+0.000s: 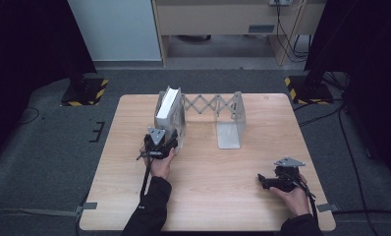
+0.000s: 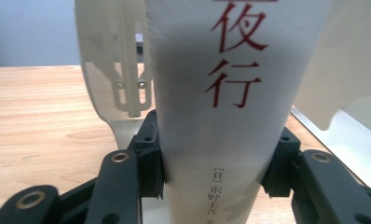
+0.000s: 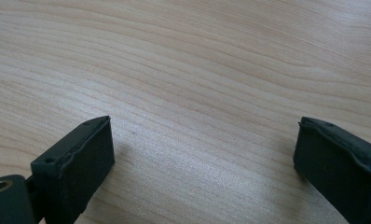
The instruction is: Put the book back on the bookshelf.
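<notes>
A white book (image 1: 168,105) with red characters on its spine (image 2: 221,93) stands upright at the left end of a white expandable book rack (image 1: 212,104). My left gripper (image 1: 162,137) is at the book's near edge. In the left gripper view the pads (image 2: 148,158) press on both sides of the spine, so the left gripper (image 2: 216,165) is shut on the book. The rack's left plate (image 2: 123,70) rises just beside the book. My right gripper (image 1: 262,179) rests low over the table at the near right. Its jaws stand wide apart over bare wood (image 3: 202,154).
The rack's right end plate (image 1: 230,125) stands near the table's middle, joined to the left end by a scissor link. The wooden table (image 1: 208,191) has bare wood along its near side. Black stands with yellow-striped feet (image 1: 85,91) flank the table on the floor.
</notes>
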Demonstrator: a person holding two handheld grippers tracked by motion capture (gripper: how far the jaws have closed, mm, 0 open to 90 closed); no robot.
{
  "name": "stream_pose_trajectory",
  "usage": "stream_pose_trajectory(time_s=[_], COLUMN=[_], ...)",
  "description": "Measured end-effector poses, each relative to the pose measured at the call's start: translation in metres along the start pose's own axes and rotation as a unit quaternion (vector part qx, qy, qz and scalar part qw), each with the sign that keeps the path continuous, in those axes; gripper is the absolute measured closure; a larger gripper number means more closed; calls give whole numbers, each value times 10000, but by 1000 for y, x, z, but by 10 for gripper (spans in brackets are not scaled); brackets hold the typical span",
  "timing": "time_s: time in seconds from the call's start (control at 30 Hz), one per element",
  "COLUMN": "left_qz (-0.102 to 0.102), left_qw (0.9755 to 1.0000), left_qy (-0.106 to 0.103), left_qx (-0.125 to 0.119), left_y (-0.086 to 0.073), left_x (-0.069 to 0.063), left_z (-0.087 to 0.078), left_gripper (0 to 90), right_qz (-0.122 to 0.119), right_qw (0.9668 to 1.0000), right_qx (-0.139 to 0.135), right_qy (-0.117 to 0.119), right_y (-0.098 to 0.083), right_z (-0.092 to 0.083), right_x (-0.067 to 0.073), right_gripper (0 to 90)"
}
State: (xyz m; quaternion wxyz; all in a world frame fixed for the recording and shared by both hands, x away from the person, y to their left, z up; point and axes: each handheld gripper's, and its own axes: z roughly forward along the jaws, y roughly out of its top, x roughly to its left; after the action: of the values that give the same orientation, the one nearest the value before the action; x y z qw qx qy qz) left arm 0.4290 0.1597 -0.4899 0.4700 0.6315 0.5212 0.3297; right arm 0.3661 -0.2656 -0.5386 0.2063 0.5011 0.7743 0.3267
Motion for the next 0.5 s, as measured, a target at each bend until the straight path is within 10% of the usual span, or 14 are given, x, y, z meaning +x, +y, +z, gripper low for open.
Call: stream_pose_trajectory(time_s=[0.27,0.5], left_qz=[-37,-43], left_qw=[9980,9979], left_qy=[-629,-636], left_qx=[45,90], left_y=[-10,-12], left_x=[8,5], left_z=[-16,-20], left_gripper=[458,480], right_qz=[-1,-8], right_qw=[10000,10000], right_qx=[1,-1], right_qy=[-1,3], right_y=[0,0], right_z=[0,0], right_x=[0,0], right_gripper=[54,54])
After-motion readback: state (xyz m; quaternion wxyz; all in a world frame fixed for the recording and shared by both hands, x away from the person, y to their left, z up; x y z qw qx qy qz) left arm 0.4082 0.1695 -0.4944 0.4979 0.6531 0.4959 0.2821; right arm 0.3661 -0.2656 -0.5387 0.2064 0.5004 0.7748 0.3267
